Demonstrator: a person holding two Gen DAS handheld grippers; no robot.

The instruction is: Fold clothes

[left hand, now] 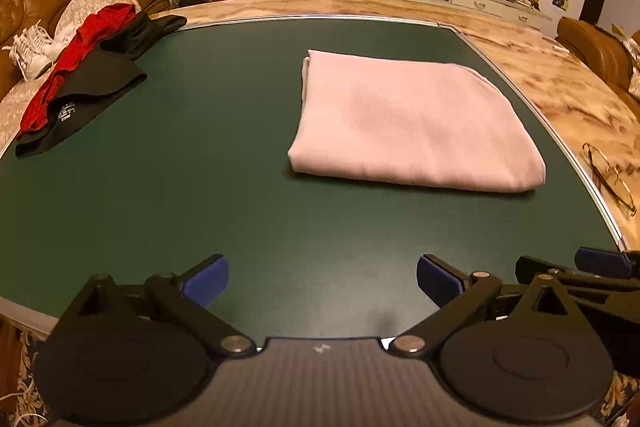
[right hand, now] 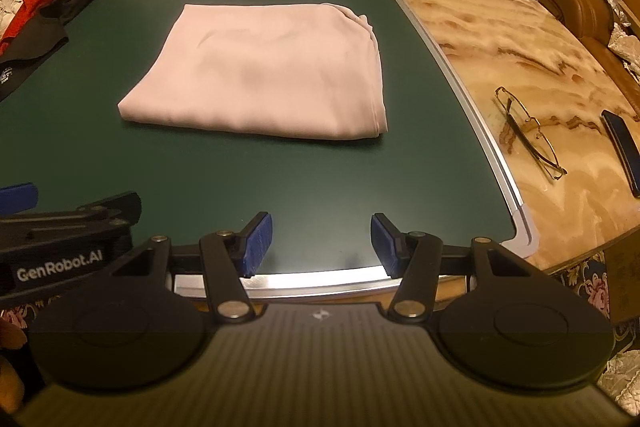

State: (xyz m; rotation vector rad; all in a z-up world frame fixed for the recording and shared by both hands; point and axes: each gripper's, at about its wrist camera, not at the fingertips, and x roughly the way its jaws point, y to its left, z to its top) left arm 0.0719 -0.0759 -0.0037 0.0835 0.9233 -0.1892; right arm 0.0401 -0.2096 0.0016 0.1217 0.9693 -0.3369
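The left gripper (left hand: 322, 281) hovered with its blue pads spread wide and nothing between them above the near part of the green mat (left hand: 208, 155), and the right gripper (right hand: 322, 243) hung just beside it over the mat's near metal edge, likewise spread and empty. Beyond both, well apart from the fingers, the pink cloth (right hand: 264, 75) lay folded flat on the mat. Black clothes (left hand: 86, 95) and a red garment (left hand: 76, 55) were heaped at the mat's far left edge, while eyeglasses (right hand: 528, 131) rested on the marble table (right hand: 520, 39) to the right.

Both hand-held grippers hover side by side at the near edge, holding nothing: the left hand-held gripper (left hand: 322, 281) spread wide, the right hand-held gripper (right hand: 322, 243) parted too.
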